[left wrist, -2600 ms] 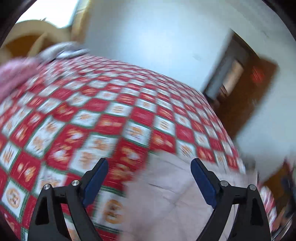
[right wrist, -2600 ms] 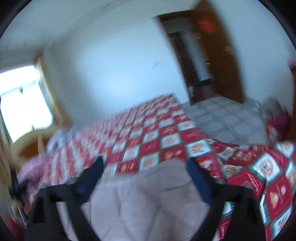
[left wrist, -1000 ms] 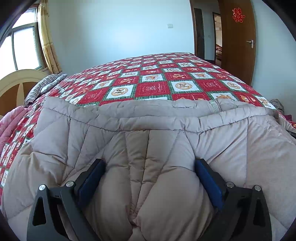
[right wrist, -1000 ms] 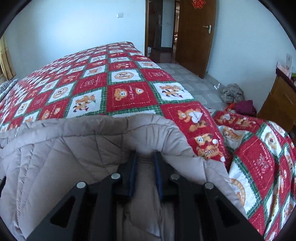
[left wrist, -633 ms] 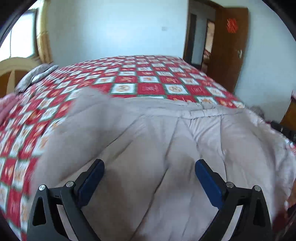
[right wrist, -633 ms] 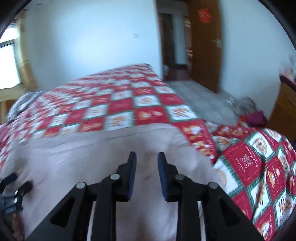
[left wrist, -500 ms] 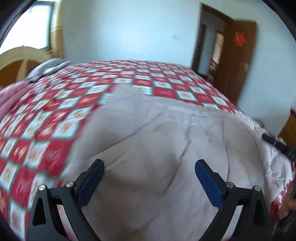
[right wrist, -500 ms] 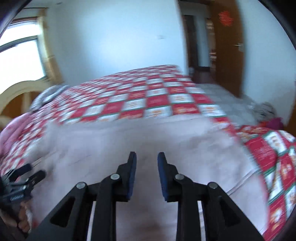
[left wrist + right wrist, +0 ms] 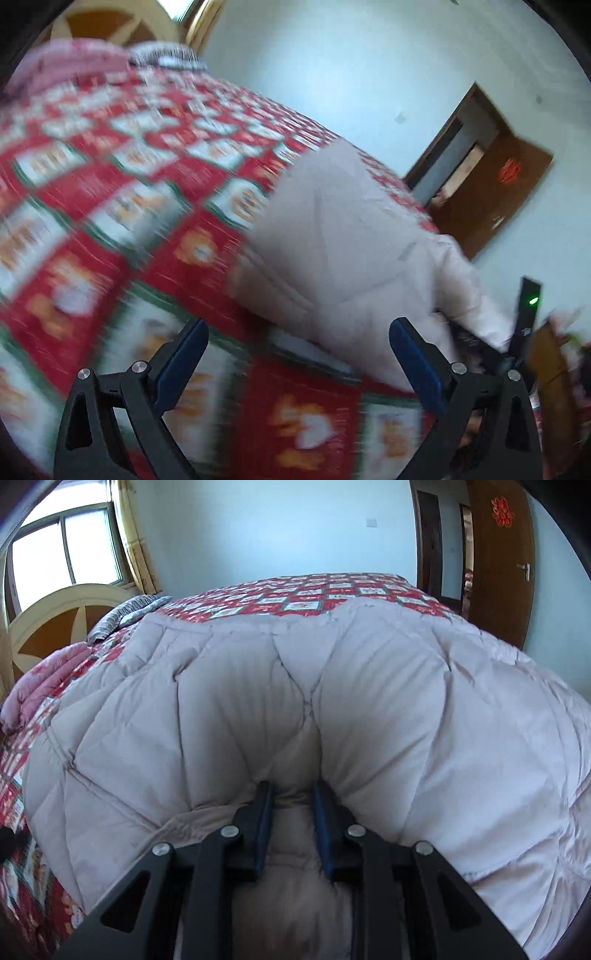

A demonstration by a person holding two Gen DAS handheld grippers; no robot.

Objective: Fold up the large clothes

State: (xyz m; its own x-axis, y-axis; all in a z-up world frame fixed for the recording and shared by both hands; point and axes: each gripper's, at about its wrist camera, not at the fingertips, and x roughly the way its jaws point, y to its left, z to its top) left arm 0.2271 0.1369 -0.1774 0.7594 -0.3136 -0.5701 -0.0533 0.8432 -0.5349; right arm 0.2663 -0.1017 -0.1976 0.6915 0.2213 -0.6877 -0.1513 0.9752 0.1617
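The left claw (image 9: 297, 349) is spread wide and empty above a red checked bedspread (image 9: 110, 192), with the beige padded coat (image 9: 343, 243) ahead and to its right on the bed. The right claw (image 9: 291, 805) is pinched on a bunched fold of the coat (image 9: 295, 686), which billows around it.

Your left wrist view is tilted and blurred, looking low across the bed (image 9: 92, 192) toward the door (image 9: 491, 195), with the coat (image 9: 343, 251) off to its right. Your right wrist view sits level, pressed close against the coat (image 9: 369, 709), facing the window (image 9: 62, 550) and door (image 9: 498, 554). Both share bed, coat and door.
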